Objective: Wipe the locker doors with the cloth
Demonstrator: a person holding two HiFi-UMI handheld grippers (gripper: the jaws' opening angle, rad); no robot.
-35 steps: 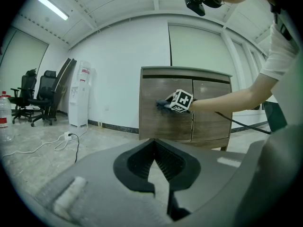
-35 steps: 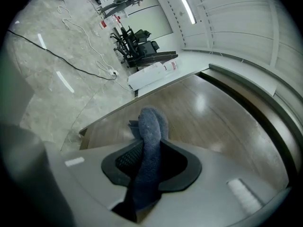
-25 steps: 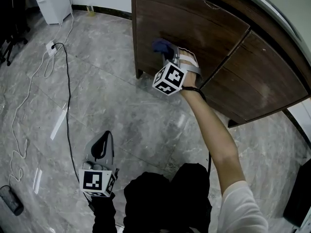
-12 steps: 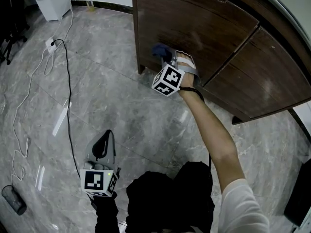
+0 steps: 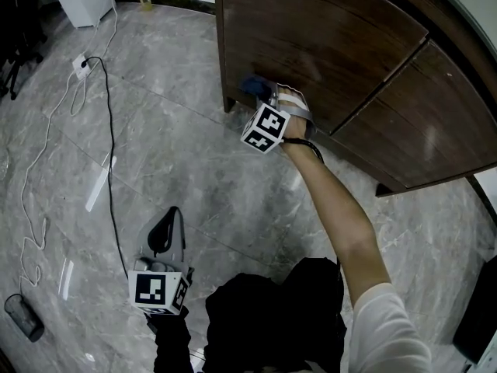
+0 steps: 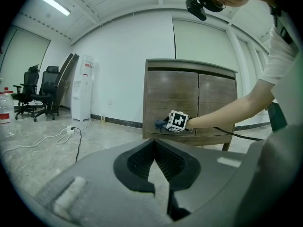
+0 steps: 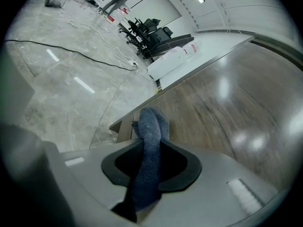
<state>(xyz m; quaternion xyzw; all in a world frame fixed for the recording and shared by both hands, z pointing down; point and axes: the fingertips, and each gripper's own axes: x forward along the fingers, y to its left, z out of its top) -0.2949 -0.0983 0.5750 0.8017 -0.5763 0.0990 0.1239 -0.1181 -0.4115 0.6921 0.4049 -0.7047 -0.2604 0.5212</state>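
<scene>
Our right tool (image 5: pixel 262 98), clamped on the blue cloth (image 5: pixel 251 86) poking out front, has slid down the locker door (image 5: pixel 311 45) nearly to its bottom edge, so this strip's about done. Left tool (image 5: pixel 161 238) is closed, empty.

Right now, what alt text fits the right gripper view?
The right gripper clamps a blue fuzzy cloth, its tip at the lower corner of a dark brown wooden locker door; grey marble floor lies beyond.
</scene>
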